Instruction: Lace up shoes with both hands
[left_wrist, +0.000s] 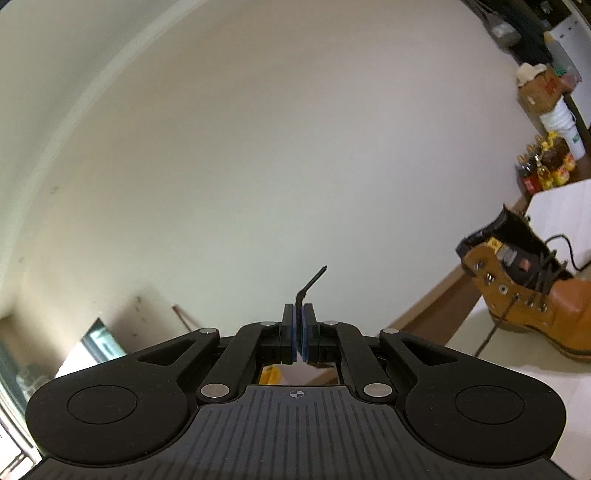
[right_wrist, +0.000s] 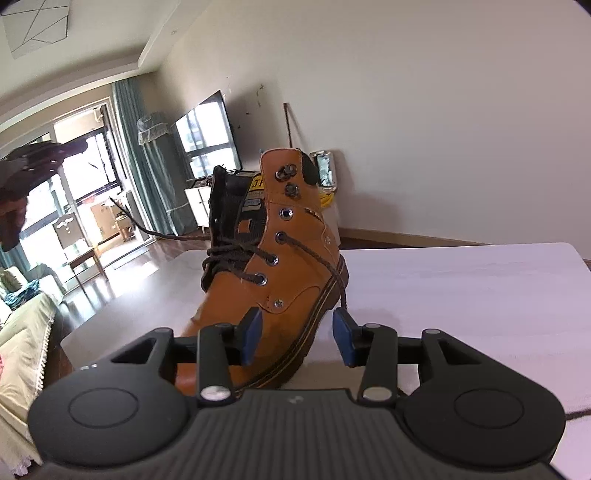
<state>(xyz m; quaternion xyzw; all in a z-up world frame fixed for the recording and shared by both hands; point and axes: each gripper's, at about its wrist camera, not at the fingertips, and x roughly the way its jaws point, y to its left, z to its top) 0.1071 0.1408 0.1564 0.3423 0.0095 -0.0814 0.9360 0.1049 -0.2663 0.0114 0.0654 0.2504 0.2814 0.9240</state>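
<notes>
Left gripper (left_wrist: 299, 332) fingers clamp the lace tip (left_wrist: 312, 282) (drawing slack away). Right gripper (right_wrist: 297, 338) fingers stand apart, empty, astride the tan boot (right_wrist: 280, 258), lower centre, on the tabletop (right_wrist: 461, 288).

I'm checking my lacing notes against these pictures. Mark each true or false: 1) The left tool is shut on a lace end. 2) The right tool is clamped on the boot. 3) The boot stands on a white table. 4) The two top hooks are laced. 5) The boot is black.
1) True: the left tool is shut on the lace end.
2) False: the right tool is open, its pads clear of the boot.
3) True: it stands on the table.
4) False: the top hooks are bare.
5) False: the boot is tan.
</notes>
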